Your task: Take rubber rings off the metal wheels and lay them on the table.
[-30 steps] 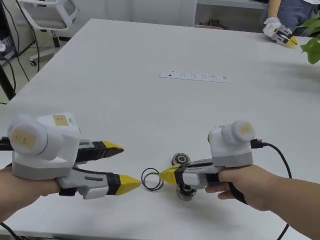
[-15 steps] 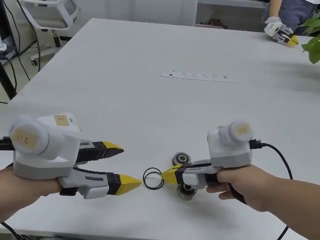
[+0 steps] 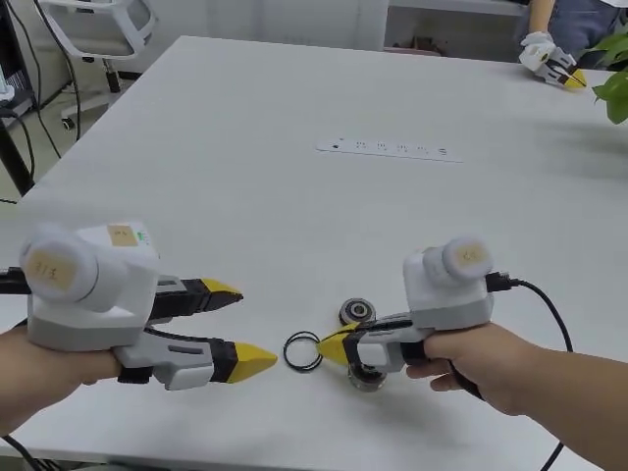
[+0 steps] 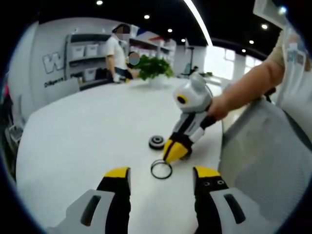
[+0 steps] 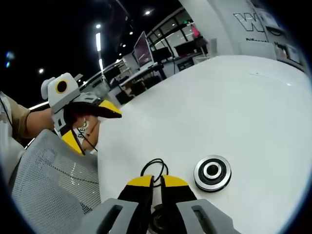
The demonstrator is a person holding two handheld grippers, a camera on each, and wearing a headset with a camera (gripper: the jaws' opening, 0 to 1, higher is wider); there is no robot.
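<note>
Rubber ring (image 3: 302,351) flat by table's (image 3: 294,196) near edge, my R gripper (image 3: 324,348) pinching its rim; my L gripper (image 3: 257,326) spread wide (metal wheel (image 3: 355,312) just beside).

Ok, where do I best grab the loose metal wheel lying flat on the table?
Across its outer rim, from straight above. The metal wheel lies flat on the table, face up, low and round, so the open left hand-held gripper could probably straddle its edge.
</note>
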